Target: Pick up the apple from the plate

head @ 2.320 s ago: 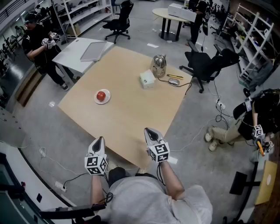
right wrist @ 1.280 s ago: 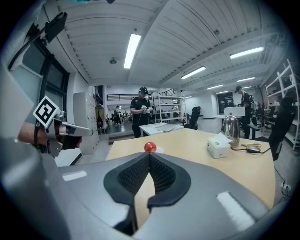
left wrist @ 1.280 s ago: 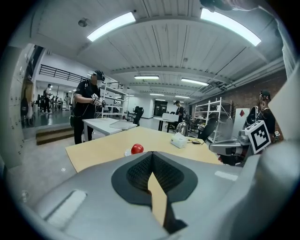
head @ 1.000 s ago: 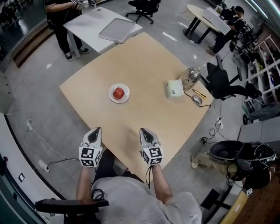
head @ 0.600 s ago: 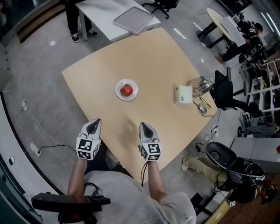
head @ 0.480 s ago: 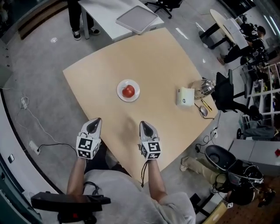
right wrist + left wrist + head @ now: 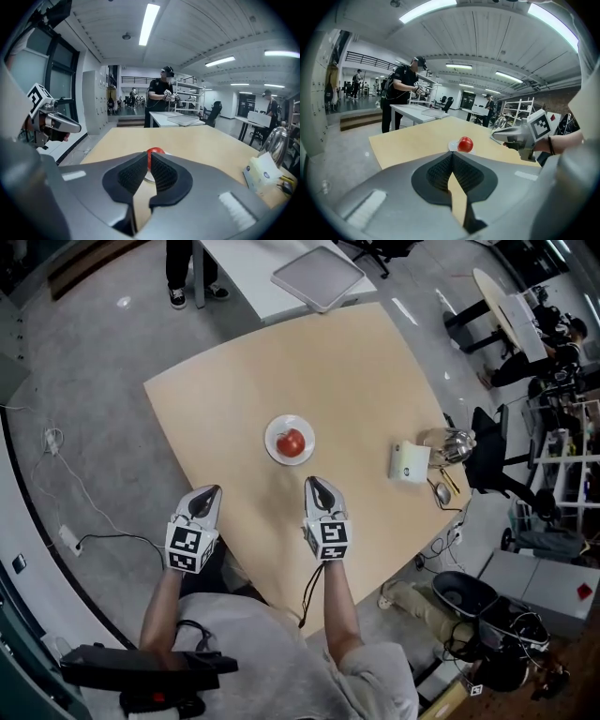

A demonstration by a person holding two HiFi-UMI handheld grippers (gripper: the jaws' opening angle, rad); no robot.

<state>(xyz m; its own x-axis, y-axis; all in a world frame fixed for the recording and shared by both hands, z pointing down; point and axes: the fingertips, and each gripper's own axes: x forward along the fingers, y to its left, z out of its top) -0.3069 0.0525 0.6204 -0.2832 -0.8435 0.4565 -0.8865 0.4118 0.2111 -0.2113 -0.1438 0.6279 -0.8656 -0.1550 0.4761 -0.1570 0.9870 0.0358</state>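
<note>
I'm holding both empty: the left gripper (image 7: pixel 208 491) pinched closed, the right gripper (image 7: pixel 316 482) all but closed. Just beyond the right one, the apple (image 7: pixel 291 442) is sitting on the plate (image 7: pixel 270 435), on the table (image 7: pixel 356 371). Arriving this narrow, I'm risking bumping the apple and rolling it off. I'm counting two grippers, one apple, one plate.

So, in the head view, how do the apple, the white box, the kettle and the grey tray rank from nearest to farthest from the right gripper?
1. apple, on the plate just ahead of the right gripper.
2. white box, off to the right.
3. kettle, just beyond the box.
4. grey tray, farthest, at the top of the view.
</note>
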